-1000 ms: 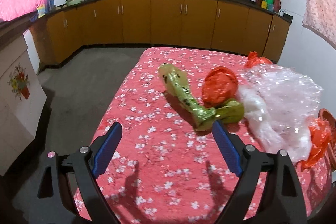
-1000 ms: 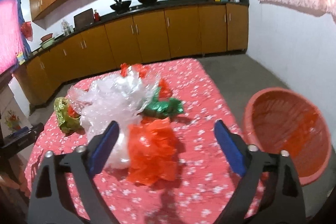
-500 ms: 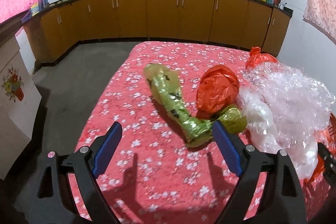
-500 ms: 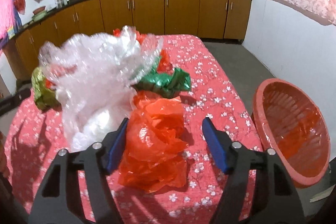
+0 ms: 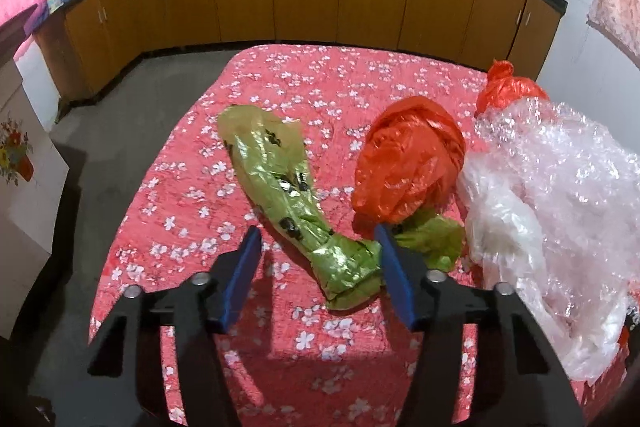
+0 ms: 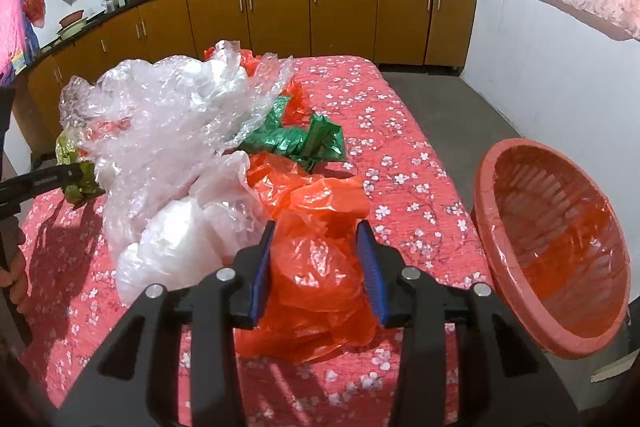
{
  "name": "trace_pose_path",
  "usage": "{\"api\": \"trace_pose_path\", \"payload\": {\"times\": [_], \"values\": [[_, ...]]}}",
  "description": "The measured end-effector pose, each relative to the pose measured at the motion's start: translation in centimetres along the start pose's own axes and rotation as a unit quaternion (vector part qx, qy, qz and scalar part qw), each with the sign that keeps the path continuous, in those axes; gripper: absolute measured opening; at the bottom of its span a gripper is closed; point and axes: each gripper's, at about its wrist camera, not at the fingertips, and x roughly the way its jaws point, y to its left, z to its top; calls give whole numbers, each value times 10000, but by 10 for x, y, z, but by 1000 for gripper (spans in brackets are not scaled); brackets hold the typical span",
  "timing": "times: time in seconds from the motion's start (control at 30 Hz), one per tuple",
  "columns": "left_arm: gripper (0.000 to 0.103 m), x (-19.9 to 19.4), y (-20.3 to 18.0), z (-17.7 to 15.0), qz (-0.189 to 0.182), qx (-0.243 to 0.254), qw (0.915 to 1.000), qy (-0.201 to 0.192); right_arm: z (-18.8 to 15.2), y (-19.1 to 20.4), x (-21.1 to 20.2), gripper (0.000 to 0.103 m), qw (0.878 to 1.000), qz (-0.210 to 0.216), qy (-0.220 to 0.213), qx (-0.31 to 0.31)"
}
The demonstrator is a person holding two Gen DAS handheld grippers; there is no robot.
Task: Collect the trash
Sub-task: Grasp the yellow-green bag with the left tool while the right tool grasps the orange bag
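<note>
While your right gripper (image 6: 318, 247) closes, a crumpled orange bag (image 6: 320, 267) sits between its blue pads, both of which already press into the plastic at the near edge of the table (image 6: 400, 147) with its red flowered cloth. Your left gripper (image 5: 318, 251) is closing too, with the twisted tail of the yellow-green bag (image 5: 280, 187) between its jaws: the right pad touches the plastic, the left pad stands clear of it, so nothing is clamped there. That green bag lies stretched across the cloth, its far end fanned out flat. Just beside it sits a knotted red-orange bag (image 5: 408, 163), touching the big heap of clear plastic film (image 6: 168, 131) that fills the middle of the table. Behind the heap, a dark green wrapper (image 6: 300, 143) lies crumpled on the cloth. Off the table's right edge, a red basket (image 6: 484, 187) stands tilted toward you, lined with orange plastic. Brown cabinets (image 6: 280, 19) run along the far wall.
</note>
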Motion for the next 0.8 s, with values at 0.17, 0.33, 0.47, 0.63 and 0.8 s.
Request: {"api": "trace_pose_path", "payload": {"times": [0.17, 0.33, 0.47, 0.63, 0.8], "values": [[38, -1, -6, -6, -30, 108, 9999, 4, -1, -2, 0, 40, 10000, 21, 31, 35], [29, -6, -1, -9, 8, 167, 9999, -14, -3, -3, 0, 33, 9999, 106, 85, 73], [27, -11, 6, -11, 1, 176, 9998, -51, -5, -5, -4, 29, 9999, 101, 54, 80], [26, -22, 13, -12, -36, 222, 9996, -185, -5, -9, -12, 28, 9999, 72, -3, 155], [26, -39, 15, -13, -72, 277, 9990, -346, -4, -15, -24, 27, 9998, 39, -109, 172]]}}
